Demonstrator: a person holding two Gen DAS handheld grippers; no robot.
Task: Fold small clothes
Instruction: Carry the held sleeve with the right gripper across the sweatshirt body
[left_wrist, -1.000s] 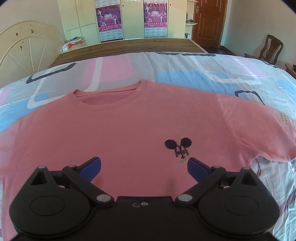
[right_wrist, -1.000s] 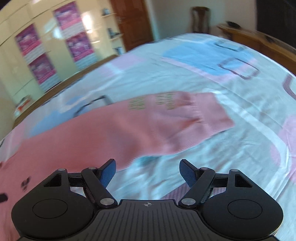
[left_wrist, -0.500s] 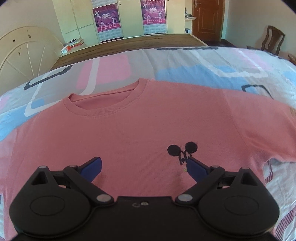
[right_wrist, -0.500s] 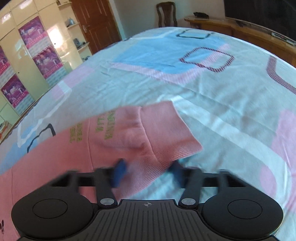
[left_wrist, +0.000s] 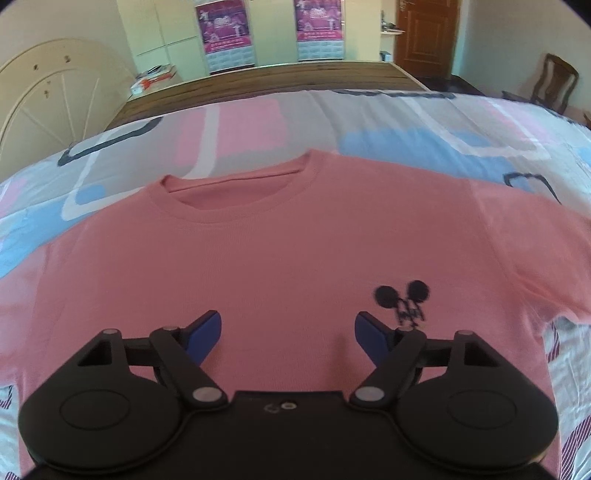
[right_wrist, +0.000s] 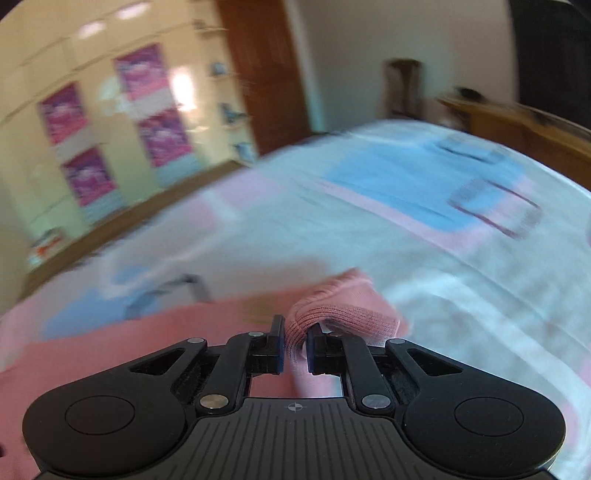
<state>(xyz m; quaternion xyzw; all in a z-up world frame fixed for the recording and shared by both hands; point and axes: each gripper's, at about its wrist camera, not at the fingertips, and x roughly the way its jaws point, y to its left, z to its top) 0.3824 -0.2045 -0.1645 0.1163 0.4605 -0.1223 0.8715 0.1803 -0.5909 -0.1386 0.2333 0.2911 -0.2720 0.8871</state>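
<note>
On patterned bedsheet (left_wrist: 406, 122), pink sweater (left_wrist: 277, 258); postered cupboards (left_wrist: 273, 33) beyond.

Sweater (left_wrist: 280, 258): pink matt knit cloth, ribbed cuff (right_wrist: 343, 306). Sheet (left_wrist: 406, 125): smooth printed cloth. Grippers: matt black plastic, metal rivets. Door (left_wrist: 424, 37), 1 o'clock: glossy wood.

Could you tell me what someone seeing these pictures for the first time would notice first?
The pink sweater spread flat across the patterned bedsheet fills the left view, with a small black mouse-ear print on its chest. In the right view, the right tool has just closed and pinches the sweater's ribbed cuff, lifted off the sheet. The left tool hangs open over the sweater's body, its jaws having just been narrowing with nothing gripped.
</note>
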